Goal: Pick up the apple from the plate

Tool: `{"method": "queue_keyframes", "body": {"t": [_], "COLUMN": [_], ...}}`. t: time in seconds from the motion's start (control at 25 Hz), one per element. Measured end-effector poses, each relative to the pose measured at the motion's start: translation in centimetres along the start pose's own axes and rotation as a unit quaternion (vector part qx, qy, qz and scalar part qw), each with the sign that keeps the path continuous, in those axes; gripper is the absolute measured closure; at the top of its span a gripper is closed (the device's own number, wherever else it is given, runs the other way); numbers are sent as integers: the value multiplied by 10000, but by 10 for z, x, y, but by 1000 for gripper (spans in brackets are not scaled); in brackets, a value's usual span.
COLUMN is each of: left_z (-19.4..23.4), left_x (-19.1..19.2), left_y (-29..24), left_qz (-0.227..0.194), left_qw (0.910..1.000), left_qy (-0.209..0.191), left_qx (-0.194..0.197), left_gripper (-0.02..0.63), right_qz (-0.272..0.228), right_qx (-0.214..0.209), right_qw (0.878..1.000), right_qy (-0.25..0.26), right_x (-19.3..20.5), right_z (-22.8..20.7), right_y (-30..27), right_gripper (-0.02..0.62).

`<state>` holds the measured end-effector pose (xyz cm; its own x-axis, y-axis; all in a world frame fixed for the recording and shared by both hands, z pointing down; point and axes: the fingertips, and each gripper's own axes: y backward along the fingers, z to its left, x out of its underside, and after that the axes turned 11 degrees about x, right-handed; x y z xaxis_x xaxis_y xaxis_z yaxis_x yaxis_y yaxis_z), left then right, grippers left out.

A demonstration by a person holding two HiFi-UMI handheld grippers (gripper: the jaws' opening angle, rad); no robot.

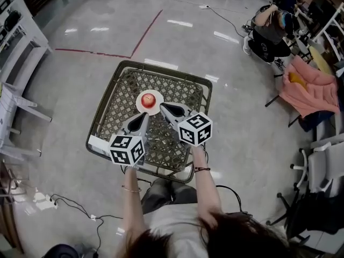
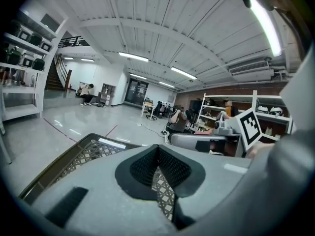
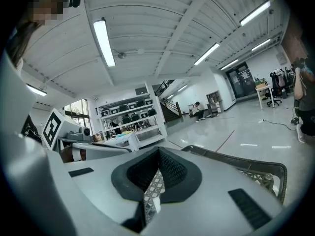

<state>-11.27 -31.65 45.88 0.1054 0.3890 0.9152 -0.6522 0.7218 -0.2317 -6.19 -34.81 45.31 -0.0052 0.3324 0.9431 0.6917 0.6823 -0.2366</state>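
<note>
A red apple [image 1: 148, 99] rests on a small white plate [image 1: 141, 107] in the middle of a dark wire-mesh table [image 1: 118, 93]. My left gripper [image 1: 145, 115] hovers just on the near side of the plate, jaws shut and empty. My right gripper [image 1: 162, 106] sits at the plate's right edge, tips together, nothing held. Each gripper view looks level over the table: in the left gripper view the left gripper [image 2: 157, 149] is shut, in the right gripper view the right gripper [image 3: 158, 151] is shut. Neither of those views shows the apple.
The mesh table [image 2: 83, 151] has a raised rim [image 3: 246, 161]. Glossy floor surrounds it, with a red line [image 1: 142, 34] at the back. A seated person [image 1: 271, 26], a pink cloth [image 1: 314, 90] and office chairs [image 1: 322, 165] stand to the right; white shelves [image 1: 16, 47] to the left.
</note>
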Motion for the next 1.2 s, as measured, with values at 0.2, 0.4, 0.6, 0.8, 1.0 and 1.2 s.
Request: {"method": "queue_keyframes", "body": {"t": [0.2,0.4,0.6,0.8,1.0,1.2], "left_z": [23,46,69,95,112,122], "left_x": [11,22,43,59,68,81], "left_y": [-9,-27,-46,-52,-66,-77], "left_qz": [100,380,620,783,939,1061], "left_qw": [9998,9992,9981,9969,9956,9943], "left_qy": [148,86,24,108,39,-38], "left_qx": [-21,16,48,-32,8,111], "left_gripper": [595,595,595,595,594,594], "right_qz": [175,336,504,650,731,757], "right_qx": [-48,-128,-143,-140,-124,-31], "right_qw": [9998,9992,9984,9974,9966,9963], "right_qy": [-78,-186,-210,-264,-348,-407], "right_x": [13,25,46,65,80,94], "right_z": [-6,-15,-28,-35,-44,-54], "right_y": [-17,-40,-62,-81,-96,-102], "right_gripper": [586,586,586,586,586,586]}}
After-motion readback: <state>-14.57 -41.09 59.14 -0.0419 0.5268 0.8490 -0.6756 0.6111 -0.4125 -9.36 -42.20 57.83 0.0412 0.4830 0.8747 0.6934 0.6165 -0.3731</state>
